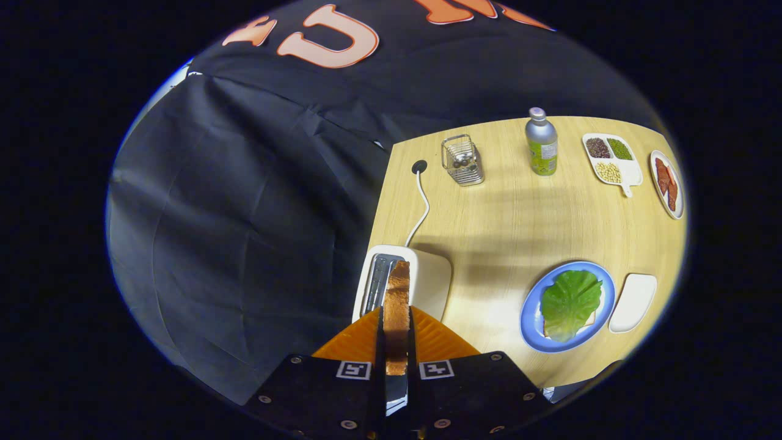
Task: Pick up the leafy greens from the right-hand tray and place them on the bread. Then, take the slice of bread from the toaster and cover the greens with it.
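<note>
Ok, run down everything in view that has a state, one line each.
Gripper: shut on the toasted bread slice.
Toasted bread slice: on edge between the fingers, above the toaster.
White toaster: plugged in.
Green lettuce leaf: lying on bread on the blue plate.
Silver bottle: upright, capped.

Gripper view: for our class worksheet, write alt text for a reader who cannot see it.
The gripper is shut on a slice of toast, just above the white toaster on a wooden table. Beside it, a blue plate holds a lettuce leaf on bread.
</note>
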### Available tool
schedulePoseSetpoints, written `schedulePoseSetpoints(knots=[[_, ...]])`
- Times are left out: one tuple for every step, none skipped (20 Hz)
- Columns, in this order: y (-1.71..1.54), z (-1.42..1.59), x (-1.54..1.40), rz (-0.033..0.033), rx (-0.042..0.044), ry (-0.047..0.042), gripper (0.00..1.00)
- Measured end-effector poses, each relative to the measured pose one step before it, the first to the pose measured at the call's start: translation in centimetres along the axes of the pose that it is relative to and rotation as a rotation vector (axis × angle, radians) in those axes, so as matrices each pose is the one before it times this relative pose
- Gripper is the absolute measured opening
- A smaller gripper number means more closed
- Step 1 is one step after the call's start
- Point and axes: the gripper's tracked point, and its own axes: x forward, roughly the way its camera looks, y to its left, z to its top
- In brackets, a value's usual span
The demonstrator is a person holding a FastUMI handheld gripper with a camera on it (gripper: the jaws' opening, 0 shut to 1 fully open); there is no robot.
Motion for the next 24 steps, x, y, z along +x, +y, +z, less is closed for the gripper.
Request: schedulePoseSetpoints(knots=[[-0.861, -0.198, -0.431, 0.00850, 0.00562, -0.00334, 0.14], [-0.884, -0.268, -0.490, 0.00650, 0.00724, -0.00350, 0.14], [-1.130, -0.260, -0.303, 0.00601, 0.00844, -0.00153, 0.15], [-0.958, -0.318, -0.584, 0.00174, 0.00943, -0.00281, 0.14], [-1.125, -0.217, -0.256, -0.00038, 0.00905, -0.00249, 0.15], [-1.350, -0.167, -0.175, -0.00436, 0.00867, -0.00325, 0.14], [-1.270, -0.192, -0.146, -0.00386, 0.00882, -0.00043, 0.14], [-1.200, -0.271, 0.288, -0.00425, 0.01123, 0.00400, 0.14], [-1.108, -0.277, 0.070, 0.00486, 0.01080, 0.00559, 0.14], [-0.863, -0.397, -0.046, 0.01464, 0.01580, 0.01340, 0.14], [-0.829, -0.298, 0.025, 0.01796, 0.02130, 0.01385, 0.14], [-0.996, -0.210, 0.058, 0.00156, 0.02515, 0.00546, 0.14], [-1.118, 0.074, 0.203, -0.00590, 0.01482, -0.00274, 0.14], [-1.285, 0.061, 0.056, -0.01301, 0.00008, 0.00425, 0.14], [-1.079, -0.289, 0.171, -0.01509, -0.00277, 0.00670, 0.14], [-0.824, -0.242, 0.192, -0.00755, -0.00248, 0.00566, 0.14], [-0.900, -0.047, 0.223, -0.00815, -0.00123, 0.00003, 0.14], [-0.814, 0.135, 0.337, 0.00118, -0.01207, -0.00846, 0.14], [-1.089, -0.330, 0.330, -0.00453, -0.01533, -0.00161, 0.14], [-1.215, -0.458, 0.114, -0.01537, 0.00092, 0.00748, 0.14], [-1.182, -0.241, 0.317, -0.01233, 0.00601, 0.00551, 0.14], [-1.051, -0.162, 0.513, -0.01311, 0.00898, 0.00275, 0.14], [-0.687, -0.169, 0.559, 0.00367, 0.00791, -0.00274, 0.14], [-0.146, -0.081, 0.378, 0.02006, 0.00910, -0.00504, 0.14]])
